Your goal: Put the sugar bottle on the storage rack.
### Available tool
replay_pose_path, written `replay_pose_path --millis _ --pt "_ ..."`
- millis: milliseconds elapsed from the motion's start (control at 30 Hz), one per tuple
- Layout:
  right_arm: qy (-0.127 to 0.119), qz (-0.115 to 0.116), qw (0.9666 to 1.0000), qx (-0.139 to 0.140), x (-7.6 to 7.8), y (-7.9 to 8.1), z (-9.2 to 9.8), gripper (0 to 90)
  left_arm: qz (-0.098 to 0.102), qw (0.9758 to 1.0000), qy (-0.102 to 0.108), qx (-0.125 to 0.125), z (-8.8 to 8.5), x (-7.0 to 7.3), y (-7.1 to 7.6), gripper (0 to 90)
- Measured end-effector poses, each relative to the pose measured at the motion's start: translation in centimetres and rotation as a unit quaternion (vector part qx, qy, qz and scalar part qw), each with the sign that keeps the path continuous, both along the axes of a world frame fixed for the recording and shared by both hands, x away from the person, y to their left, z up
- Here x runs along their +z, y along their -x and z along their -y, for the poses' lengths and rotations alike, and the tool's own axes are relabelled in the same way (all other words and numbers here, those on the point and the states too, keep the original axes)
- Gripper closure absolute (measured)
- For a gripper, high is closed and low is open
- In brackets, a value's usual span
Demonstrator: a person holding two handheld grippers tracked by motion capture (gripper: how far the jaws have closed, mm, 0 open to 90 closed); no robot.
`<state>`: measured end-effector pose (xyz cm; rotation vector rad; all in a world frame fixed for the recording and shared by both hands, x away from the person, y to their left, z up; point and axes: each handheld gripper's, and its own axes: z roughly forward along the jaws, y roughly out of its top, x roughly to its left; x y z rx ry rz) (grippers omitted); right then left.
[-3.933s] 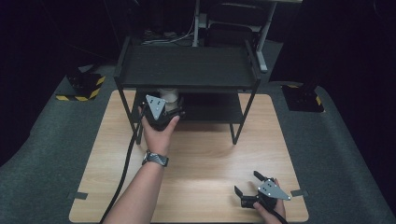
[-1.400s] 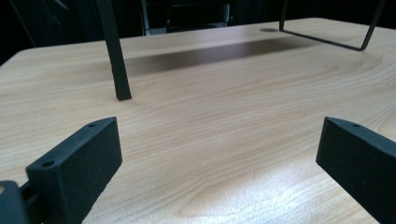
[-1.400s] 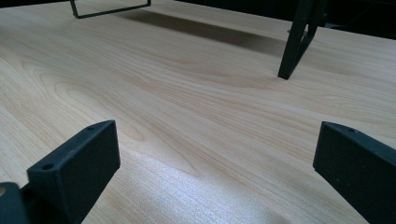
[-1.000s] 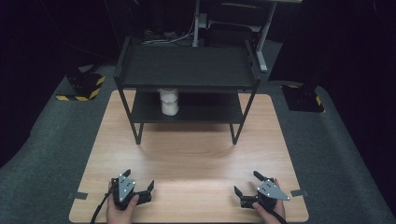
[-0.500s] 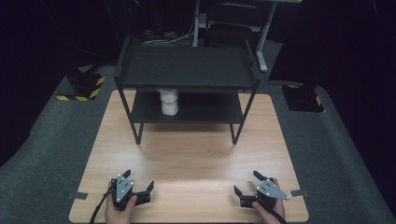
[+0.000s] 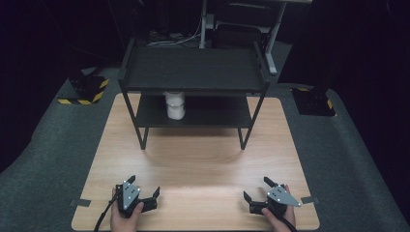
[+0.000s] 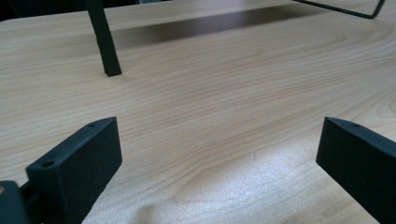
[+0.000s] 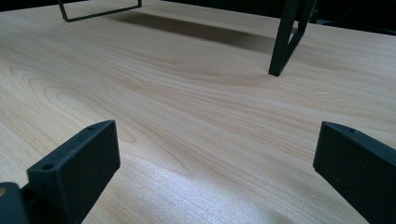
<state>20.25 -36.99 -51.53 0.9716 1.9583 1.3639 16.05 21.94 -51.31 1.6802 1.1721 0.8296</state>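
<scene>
**Both grippers parked empty at the near edge; jar stands on the rack's lower shelf**

We begin at the left gripper (image 6: 145, 195). Its jaws stand spread wide with nothing between them; in the left gripper view we see bare wood grain between the two black pads and one rack leg (image 7: 105, 42) farther off. The gripper rests low on the table (image 6: 203, 159), near the front left corner, held in the person's left hand (image 6: 123, 217). A cable trails from it off the near edge.

The right gripper (image 6: 256, 191) mirrors it near the front right corner. Its jaws are likewise spread apart and empty; the right gripper view shows open tabletop between them, with another rack leg (image 8: 285, 37) ahead. The right hand (image 6: 278, 217) holds it from below.

Moving outward, the middle of the table carries nothing between the grippers and the black rack (image 6: 193, 72), which stands toward the far side on four thin legs. The white jar (image 6: 175, 105) stands upright on the rack's lower shelf, toward its left end, directly beneath the upper shelf and well apart from both grippers.

Our judgement: the symmetrical, wide-jawed posture at the near edge reads as a rest position, chosen to keep both tools away from the rack. The jar's seat on the lower shelf, upright and inboard of the shelf edge, looks like a finished placement. We find no step in hand; any further handling of the jar would call for a long forward reach under the upper shelf, most naturally from the left side.
</scene>
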Motion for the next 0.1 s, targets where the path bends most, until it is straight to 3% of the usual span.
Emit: replay_pose_path --millis 100 --pt "0.003 0.004 1.0 0.004 -0.06 0.12 0.06 0.2 0.0 1.0 -0.001 0.001 0.05 0.0 0.01 0.5"
